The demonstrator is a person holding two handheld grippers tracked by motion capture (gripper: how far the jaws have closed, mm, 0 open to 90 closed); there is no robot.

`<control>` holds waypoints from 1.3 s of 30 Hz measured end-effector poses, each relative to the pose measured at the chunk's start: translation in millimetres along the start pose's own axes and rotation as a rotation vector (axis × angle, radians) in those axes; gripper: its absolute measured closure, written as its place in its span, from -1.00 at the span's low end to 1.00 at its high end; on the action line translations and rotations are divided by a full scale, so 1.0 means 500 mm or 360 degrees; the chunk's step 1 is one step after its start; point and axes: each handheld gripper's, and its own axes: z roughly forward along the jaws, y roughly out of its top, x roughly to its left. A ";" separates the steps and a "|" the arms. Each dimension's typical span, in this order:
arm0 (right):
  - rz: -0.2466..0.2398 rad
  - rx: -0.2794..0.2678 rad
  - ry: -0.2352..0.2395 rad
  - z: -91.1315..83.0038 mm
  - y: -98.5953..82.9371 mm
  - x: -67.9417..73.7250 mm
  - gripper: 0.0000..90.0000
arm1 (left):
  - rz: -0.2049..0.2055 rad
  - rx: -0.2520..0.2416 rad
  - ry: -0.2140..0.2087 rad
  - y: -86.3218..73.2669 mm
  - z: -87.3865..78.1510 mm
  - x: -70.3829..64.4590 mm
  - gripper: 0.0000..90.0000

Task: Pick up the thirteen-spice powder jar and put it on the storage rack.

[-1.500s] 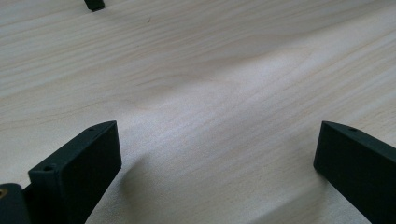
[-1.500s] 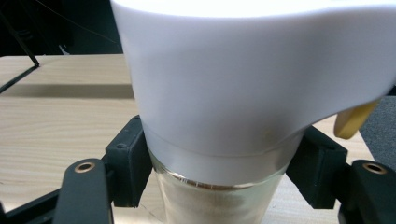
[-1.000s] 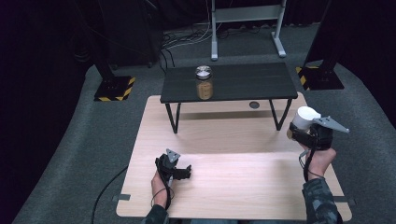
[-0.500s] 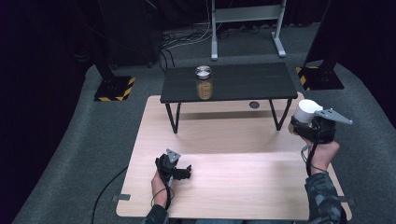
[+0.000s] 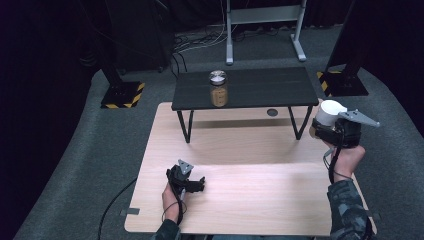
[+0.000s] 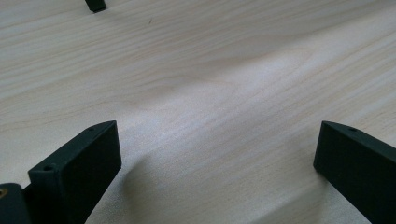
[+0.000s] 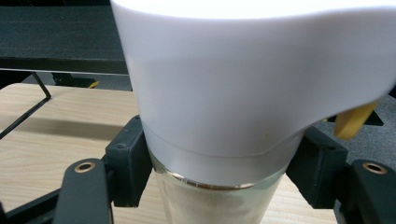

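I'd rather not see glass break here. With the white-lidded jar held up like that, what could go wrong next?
1. The right gripper clamps the glass jar just under its wide white lid; smooth glass might slip down.
2. It hangs near the wooden table edge, so a drop could reach the floor.
3. The black bench already holds a brown jar; a careless placement might knock it.

This looks like a lab or test room. A light wooden table stands on grey carpet. Behind the table are black curtains, a metal stand, loose cables and yellow-striped stand feet.
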 end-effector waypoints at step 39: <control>-0.0042 -0.0005 0.0074 0.004 0.073 -0.026 -0.32 | 0.0016 -0.0007 0.0001 0.000 0.001 -0.002 -0.99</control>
